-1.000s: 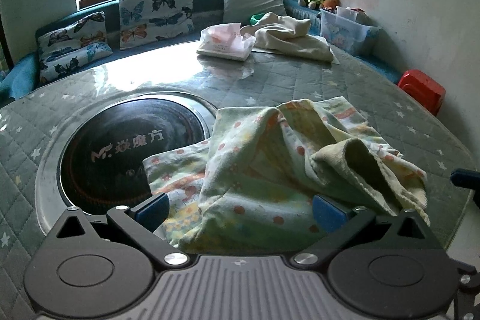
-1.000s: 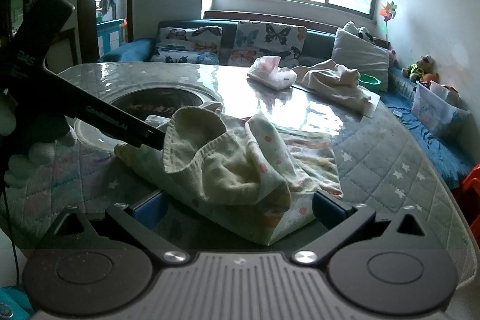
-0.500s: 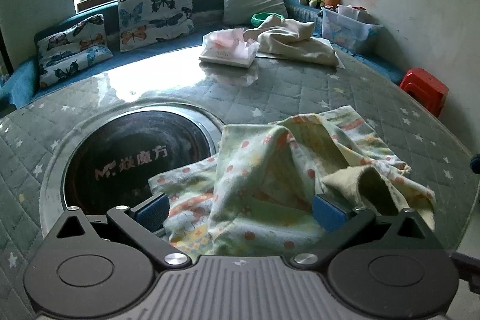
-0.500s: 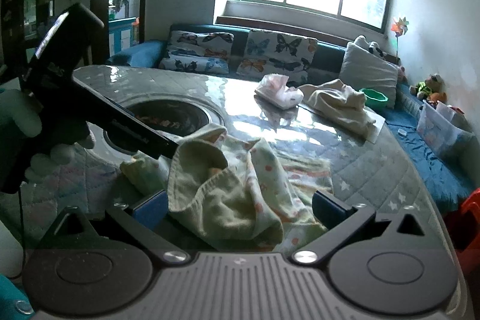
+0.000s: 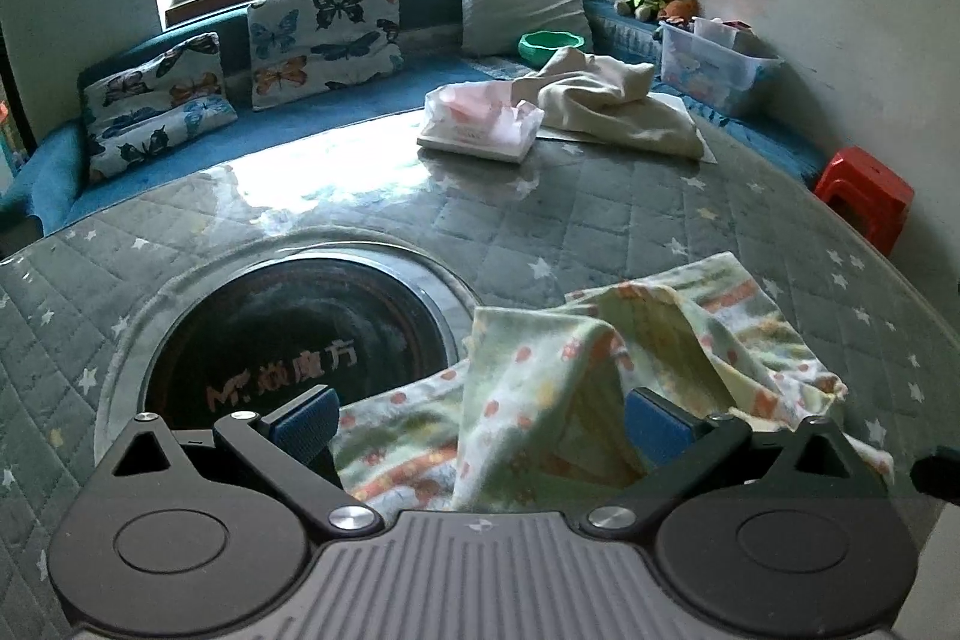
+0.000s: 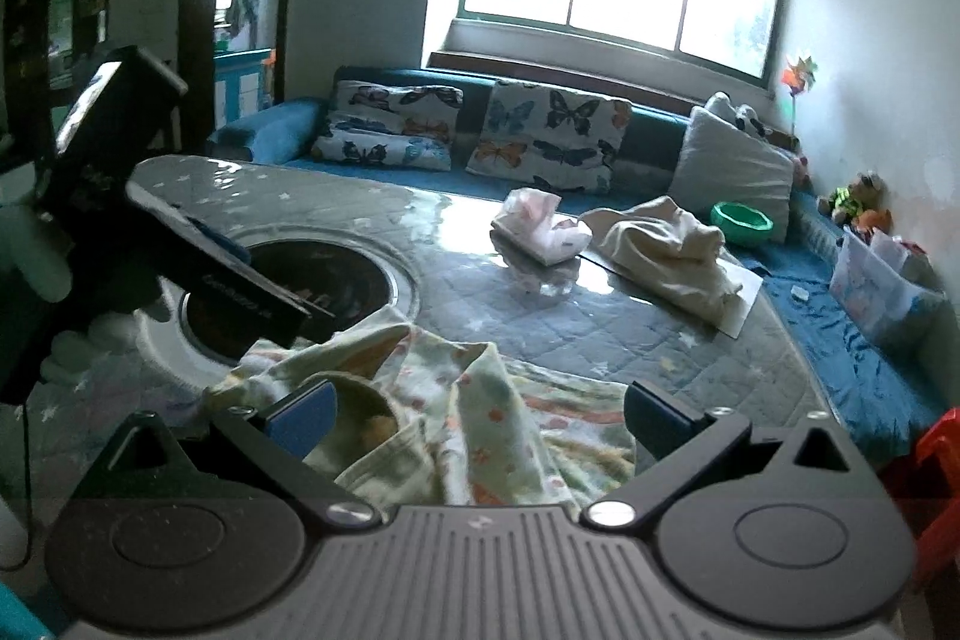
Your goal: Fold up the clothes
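Observation:
A crumpled pale green garment with orange dots and stripes [image 5: 600,376] lies at the near edge of the round quilted table [image 5: 540,220]. It also shows in the right wrist view [image 6: 456,400]. My left gripper [image 5: 480,421] is open, its blue pads on either side of a raised fold of the garment. My right gripper [image 6: 477,409] is open over the garment's near part. The left gripper's body [image 6: 198,256] shows at the left of the right wrist view, its tip at the garment's far edge.
A dark round inset with a metal rim [image 5: 288,340] sits in the table left of the garment. A pink tissue pack [image 5: 480,124] and a cream cloth [image 5: 612,106] lie at the far side. A blue sofa with butterfly cushions [image 5: 324,34] curves behind. A red stool [image 5: 864,196] stands at the right.
Both grippers have risen and pulled back from the garment, so both views look from higher. The lifted folds of the garment have sunk lower onto the table.

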{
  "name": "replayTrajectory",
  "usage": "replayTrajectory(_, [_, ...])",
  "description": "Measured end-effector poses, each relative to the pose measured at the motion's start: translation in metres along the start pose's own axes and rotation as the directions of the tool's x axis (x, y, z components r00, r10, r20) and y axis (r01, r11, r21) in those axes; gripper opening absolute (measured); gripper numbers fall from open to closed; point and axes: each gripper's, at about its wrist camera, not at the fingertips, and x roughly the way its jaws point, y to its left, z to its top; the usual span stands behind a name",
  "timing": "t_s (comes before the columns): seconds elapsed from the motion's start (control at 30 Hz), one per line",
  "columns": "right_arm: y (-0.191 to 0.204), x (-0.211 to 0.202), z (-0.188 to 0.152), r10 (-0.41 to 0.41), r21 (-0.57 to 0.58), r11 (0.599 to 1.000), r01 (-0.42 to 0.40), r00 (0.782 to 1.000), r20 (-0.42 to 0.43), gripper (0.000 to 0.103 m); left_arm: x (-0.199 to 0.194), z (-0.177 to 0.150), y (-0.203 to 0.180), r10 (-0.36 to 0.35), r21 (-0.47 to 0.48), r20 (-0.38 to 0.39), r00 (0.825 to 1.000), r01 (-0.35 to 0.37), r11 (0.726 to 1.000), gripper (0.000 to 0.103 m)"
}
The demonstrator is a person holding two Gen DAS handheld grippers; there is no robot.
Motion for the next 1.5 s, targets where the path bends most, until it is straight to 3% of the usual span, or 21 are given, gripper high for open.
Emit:
replayTrajectory(0.8, [-0.023,0.104,0.001,0.020,0.093,0.996,-0.003,0.984,-0.177,0.103,0.062,0.046,-0.007,0.059,-0.029,-0.088,0.994,-0.062,0.998,0.103])
replayTrajectory(1.1, [-0.028,0.126,-0.006,0.043,0.116,0.993,-0.014,0.968,-0.249,0.103,0.085,0.051,-0.011,0.037,-0.040,-0.142,0.989,-0.043,0.998,0.102])
replayTrajectory(1.33, [-0.032,0.126,-0.007,0.071,0.145,0.989,-0.036,0.966,-0.248,0.084,0.088,0.053,-0.014,0.011,-0.039,-0.152,0.988,-0.017,0.999,0.086])
replayTrajectory(1.4, [-0.031,0.125,-0.007,0.086,0.147,0.988,-0.050,0.965,-0.249,0.080,0.089,0.054,-0.015,0.004,-0.039,-0.155,0.988,-0.010,0.999,0.086])
replayTrajectory(1.5, [-0.027,0.123,-0.008,0.103,0.135,0.988,-0.070,0.961,-0.256,0.066,0.089,0.052,-0.021,-0.005,-0.036,-0.162,0.987,-0.001,0.999,0.086])
